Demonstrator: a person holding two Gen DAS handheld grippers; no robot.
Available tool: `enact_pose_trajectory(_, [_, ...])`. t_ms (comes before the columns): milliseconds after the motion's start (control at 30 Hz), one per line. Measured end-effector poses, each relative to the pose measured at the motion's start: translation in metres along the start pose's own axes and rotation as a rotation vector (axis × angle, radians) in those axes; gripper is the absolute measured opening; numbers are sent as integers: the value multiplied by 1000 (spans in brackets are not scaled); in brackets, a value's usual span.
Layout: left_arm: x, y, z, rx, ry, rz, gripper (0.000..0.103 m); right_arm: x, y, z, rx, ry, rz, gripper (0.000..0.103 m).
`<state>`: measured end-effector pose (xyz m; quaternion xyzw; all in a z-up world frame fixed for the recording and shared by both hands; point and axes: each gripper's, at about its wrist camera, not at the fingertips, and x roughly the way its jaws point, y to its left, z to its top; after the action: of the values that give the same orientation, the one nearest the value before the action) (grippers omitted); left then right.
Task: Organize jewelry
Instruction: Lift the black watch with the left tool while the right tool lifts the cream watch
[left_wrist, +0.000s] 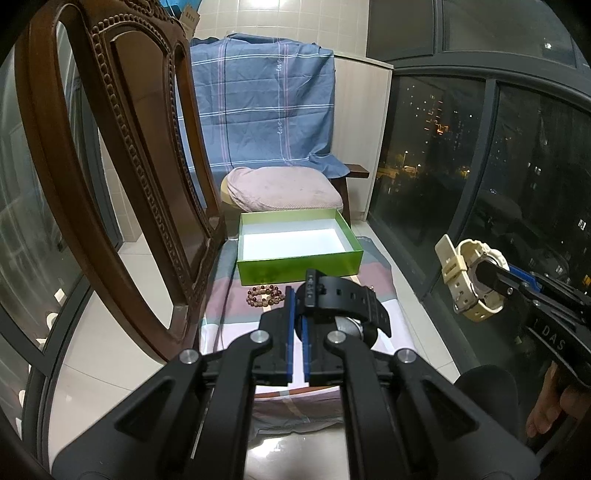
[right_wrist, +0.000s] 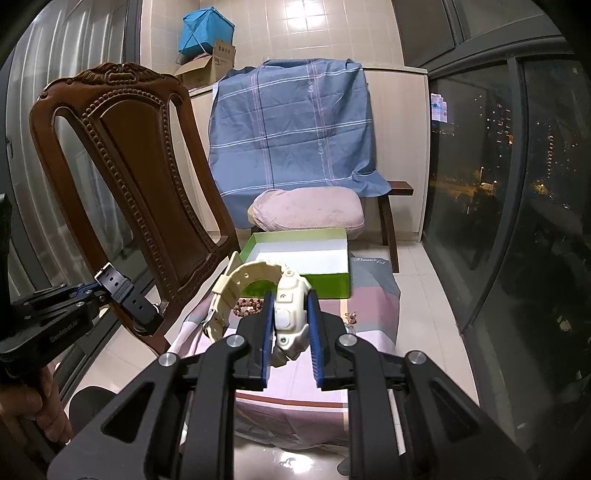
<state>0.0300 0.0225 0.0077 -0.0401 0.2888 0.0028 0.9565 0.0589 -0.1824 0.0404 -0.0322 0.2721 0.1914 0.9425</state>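
Observation:
My left gripper (left_wrist: 297, 299) is shut on the strap of a black watch (left_wrist: 343, 295), held above the striped cloth. My right gripper (right_wrist: 291, 295) is shut on the case of a cream watch (right_wrist: 286, 314), whose strap curls up to the left. Each gripper shows in the other's view: the right one with the cream watch (left_wrist: 469, 273) at the right edge, the left one with the black watch (right_wrist: 125, 295) at the left. An open green box (left_wrist: 299, 243) with a white inside stands ahead on the cloth. A brown bead bracelet (left_wrist: 264, 295) lies just in front of the box.
A carved wooden chair (left_wrist: 122, 155) stands close on the left. Behind the box are a pink cushion (left_wrist: 284, 192) and a blue cloth (left_wrist: 266, 99) draped over a stool. Dark glass windows (left_wrist: 480, 147) run along the right. More beads (right_wrist: 351, 318) lie on the cloth (right_wrist: 369, 302).

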Motion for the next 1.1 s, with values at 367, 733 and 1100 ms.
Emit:
enact_pose_trajectory(367, [0,1,-1,-1,2,2,4,2,1,-1,-9,0,-3,18])
enact_pose_trajectory(733, [10,2,-1,-10,26,-1,4,14,-1,-1,-4,25,-6,18])
enact_pose_trajectory(1100, [72,11,43,-9,59,-13,4,69,-14,28,-15,51,8,18])
